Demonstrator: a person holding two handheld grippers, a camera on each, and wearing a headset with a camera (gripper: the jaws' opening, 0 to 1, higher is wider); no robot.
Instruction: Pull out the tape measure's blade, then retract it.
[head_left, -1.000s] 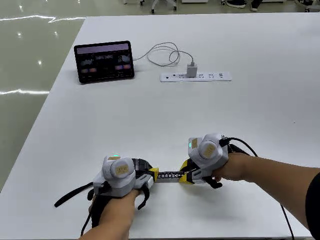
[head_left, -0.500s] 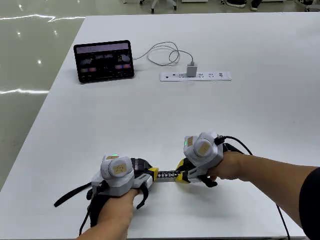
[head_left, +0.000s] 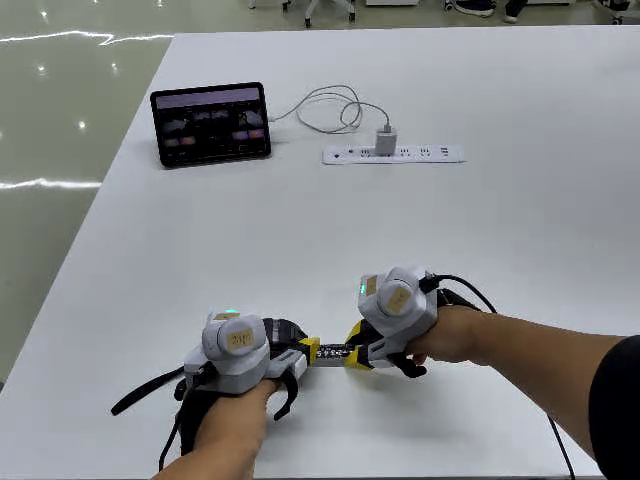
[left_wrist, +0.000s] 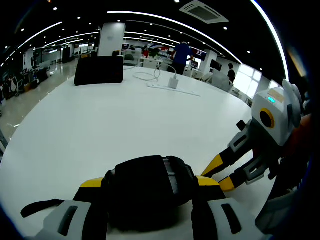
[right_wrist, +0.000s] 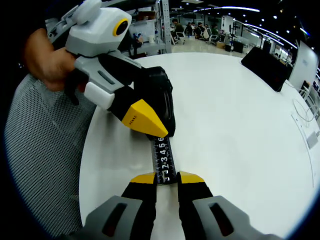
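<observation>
The left tongs (left_wrist: 150, 182) are closed around the black, rounded plastic tape measure (left_wrist: 147, 192), one yellow tip on each side of it; the tape measure sits low on the wide white surface (head_left: 330, 230), near the edge closest to the person. The right tongs (right_wrist: 165, 179) are pinched shut on the end of the thin pale metal blade with black numbers (right_wrist: 163, 155). Only a short bit of blade is out, and the numbers run from one up to about six before the blade goes into the case; the two pairs of tongs are close together, tip nearly to tip, with the blade flat between them.

I think the job is in the blade-moving part, but from this one look I cannot tell if the blade is going out or coming back in. If it is going out, the right tongs should pull straight away from the case while the left tongs hold it tight; if it is coming back, the right tongs should move in slowly and keep the blade straight, so it does not snap back or bend.
</observation>
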